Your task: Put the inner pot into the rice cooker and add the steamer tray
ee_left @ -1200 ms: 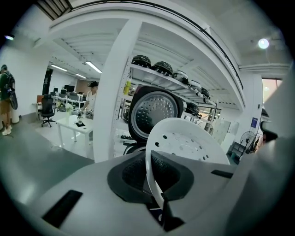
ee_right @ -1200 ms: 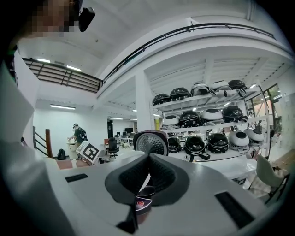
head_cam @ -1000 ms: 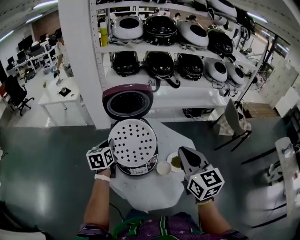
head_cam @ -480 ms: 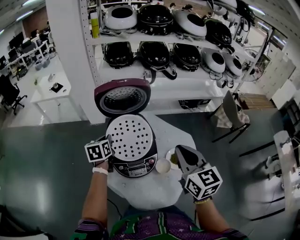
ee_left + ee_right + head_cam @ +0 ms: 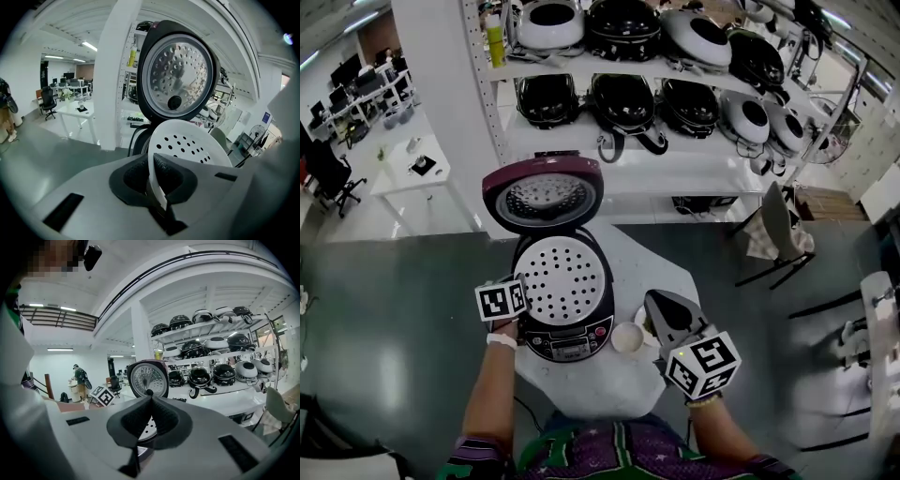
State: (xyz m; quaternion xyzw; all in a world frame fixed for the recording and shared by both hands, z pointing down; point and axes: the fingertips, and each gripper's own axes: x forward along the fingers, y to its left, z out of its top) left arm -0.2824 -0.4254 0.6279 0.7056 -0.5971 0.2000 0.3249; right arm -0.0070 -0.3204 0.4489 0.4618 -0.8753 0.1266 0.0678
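The rice cooker (image 5: 566,343) stands on a small white table (image 5: 600,394) with its maroon lid (image 5: 544,195) swung up. A white perforated steamer tray (image 5: 563,279) lies tilted over the cooker's mouth and hides the inner pot. My left gripper (image 5: 520,314) is shut on the tray's left rim. In the left gripper view that rim (image 5: 157,185) is pinched between the pads, with the lid (image 5: 178,70) behind it. My right gripper (image 5: 654,302) hovers right of the cooker, shut and empty. In the right gripper view it (image 5: 151,401) points at the lid (image 5: 147,378).
A small white bowl (image 5: 626,339) sits on the table just right of the cooker, under my right gripper. Shelves (image 5: 675,159) full of other rice cookers stand behind the table. A folding chair (image 5: 773,234) is at the right, desks at the far left.
The left gripper has come down with the tray, which now sits lower over the cooker's mouth. The right gripper has drifted a little down and left.
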